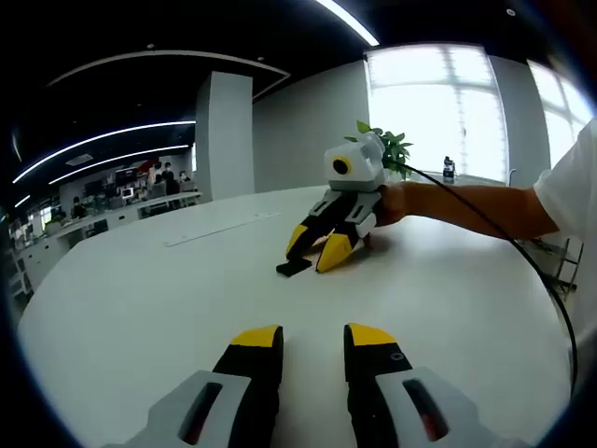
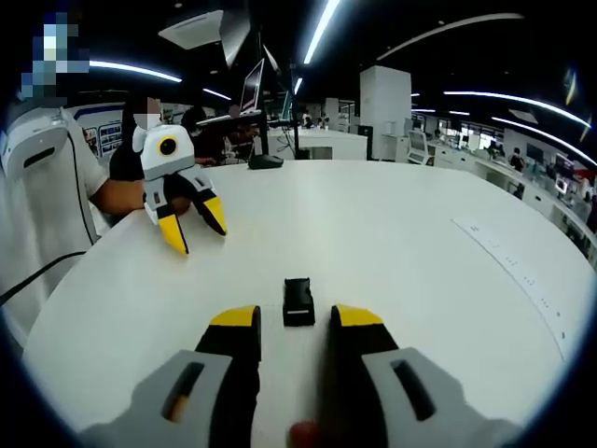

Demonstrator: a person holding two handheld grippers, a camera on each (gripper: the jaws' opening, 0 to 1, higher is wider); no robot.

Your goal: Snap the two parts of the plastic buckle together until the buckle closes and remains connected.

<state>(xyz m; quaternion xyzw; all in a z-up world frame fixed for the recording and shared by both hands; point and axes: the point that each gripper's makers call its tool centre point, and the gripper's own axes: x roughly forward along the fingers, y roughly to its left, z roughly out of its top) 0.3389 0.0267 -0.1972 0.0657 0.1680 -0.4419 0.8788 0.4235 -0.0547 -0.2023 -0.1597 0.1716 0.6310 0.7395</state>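
A small black plastic buckle (image 2: 298,301) lies flat on the white table (image 2: 392,233), just ahead of my right gripper (image 2: 297,317). That gripper is open, its yellow-tipped jaws on either side of the buckle and not touching it. In the left gripper view the same buckle (image 1: 294,268) lies at the fingertips of the right gripper (image 1: 315,247), which a hand holds low over the table. My left gripper (image 1: 313,336) is open and empty, well short of the buckle. It also shows in the right gripper view as the left gripper (image 2: 191,224), hovering at the table's left side. I cannot tell whether the buckle is one piece or two joined.
A person's arm (image 1: 466,201) and white sleeve reach in from the right. A pale printed strip (image 2: 513,257) lies on the table. A dark object (image 2: 266,161) sits at the table's far edge. A potted plant (image 1: 392,145) stands by the window. Office desks and people are behind.
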